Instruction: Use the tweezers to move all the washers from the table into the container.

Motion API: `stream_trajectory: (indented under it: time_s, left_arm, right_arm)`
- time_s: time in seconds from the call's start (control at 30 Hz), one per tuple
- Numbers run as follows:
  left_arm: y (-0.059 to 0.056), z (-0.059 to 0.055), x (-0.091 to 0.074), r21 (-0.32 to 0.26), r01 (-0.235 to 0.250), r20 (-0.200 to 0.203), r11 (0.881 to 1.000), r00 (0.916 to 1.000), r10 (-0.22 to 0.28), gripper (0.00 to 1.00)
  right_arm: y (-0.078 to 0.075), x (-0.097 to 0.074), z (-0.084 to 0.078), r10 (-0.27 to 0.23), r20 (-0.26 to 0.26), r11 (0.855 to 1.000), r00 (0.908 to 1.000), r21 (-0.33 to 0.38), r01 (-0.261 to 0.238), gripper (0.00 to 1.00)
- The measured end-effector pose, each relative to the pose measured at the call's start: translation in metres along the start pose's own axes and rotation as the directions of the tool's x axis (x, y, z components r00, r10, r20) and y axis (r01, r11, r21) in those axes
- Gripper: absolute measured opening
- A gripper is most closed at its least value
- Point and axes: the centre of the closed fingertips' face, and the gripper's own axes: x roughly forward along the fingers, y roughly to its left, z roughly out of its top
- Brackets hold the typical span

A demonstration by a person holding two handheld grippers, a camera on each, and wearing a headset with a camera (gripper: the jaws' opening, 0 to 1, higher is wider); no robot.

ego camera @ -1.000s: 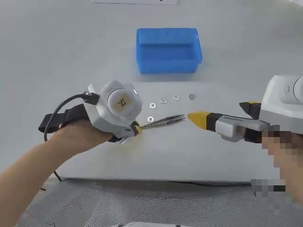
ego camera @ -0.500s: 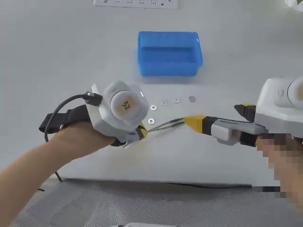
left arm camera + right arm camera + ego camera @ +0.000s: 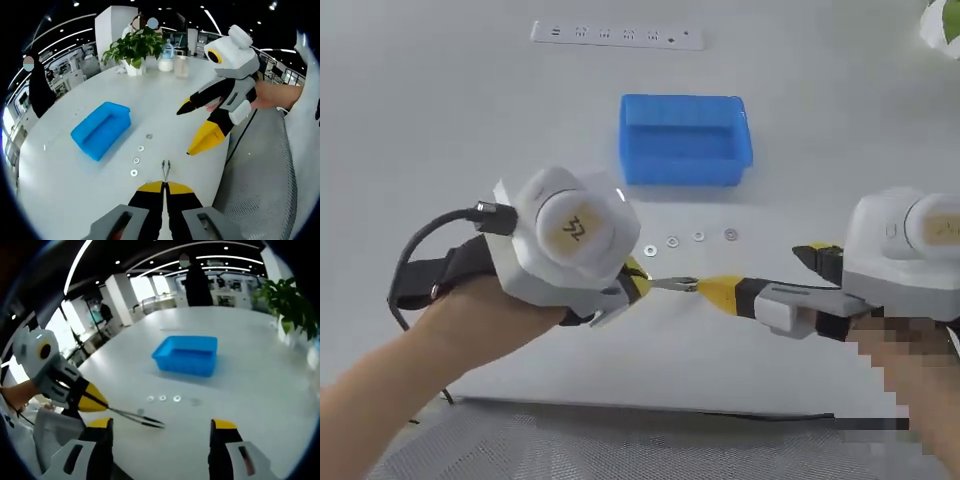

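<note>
Four light, slippery washers (image 3: pixel 672 241), between the container (image 3: pixel 685 100) and the table's (image 3: pixel 440 120) near edge, want pinching by the rim with the springy tweezers (image 3: pixel 165 170) that the left gripper (image 3: pixel 164 186) clamps, while the right gripper (image 3: pixel 162 423) gapes.

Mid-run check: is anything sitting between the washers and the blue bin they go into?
Nothing visible does. Only bare white table separates the row of small metal washers from the blue plastic container behind them.

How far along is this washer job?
Nothing looks done: the blue container looks empty. In hand: the left claw is shut on the tweezers, the right claw open near their tips. To do: the washers lying in a row on the table.
</note>
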Motion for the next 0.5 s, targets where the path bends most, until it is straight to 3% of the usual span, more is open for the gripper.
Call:
stream_trajectory:
  time_s: [0.07,0.17,0.33,0.43,0.5]
  left_arm:
    - [0.000,0.004,-0.004,-0.015,-0.012,0.016,1.000,0.9998,0.012,0.00]
    - [0.001,0.009,-0.009,-0.028,-0.029,0.037,0.999,0.9988,0.031,0.00]
    - [0.001,0.013,-0.017,-0.034,-0.051,0.062,0.998,0.9966,0.053,0.00]
    - [0.001,0.011,-0.019,-0.027,-0.056,0.060,0.998,0.9965,0.058,0.00]
    - [0.002,0.009,-0.019,-0.015,-0.056,0.055,0.998,0.9968,0.057,0.00]
  right_arm:
    - [0.007,0.001,-0.002,0.027,-0.006,0.999,0.9996,-0.020,-0.027,0.73]
    - [0.009,0.004,-0.007,0.018,-0.027,0.999,0.9995,-0.048,-0.019,0.72]
    - [0.023,0.014,-0.017,0.081,-0.056,0.993,0.9951,-0.083,-0.085,0.66]
    - [0.038,0.024,-0.021,0.150,-0.096,0.975,0.9840,-0.148,-0.163,0.58]
    - [0.052,0.029,-0.019,0.210,-0.104,0.957,0.9722,-0.180,-0.226,0.46]
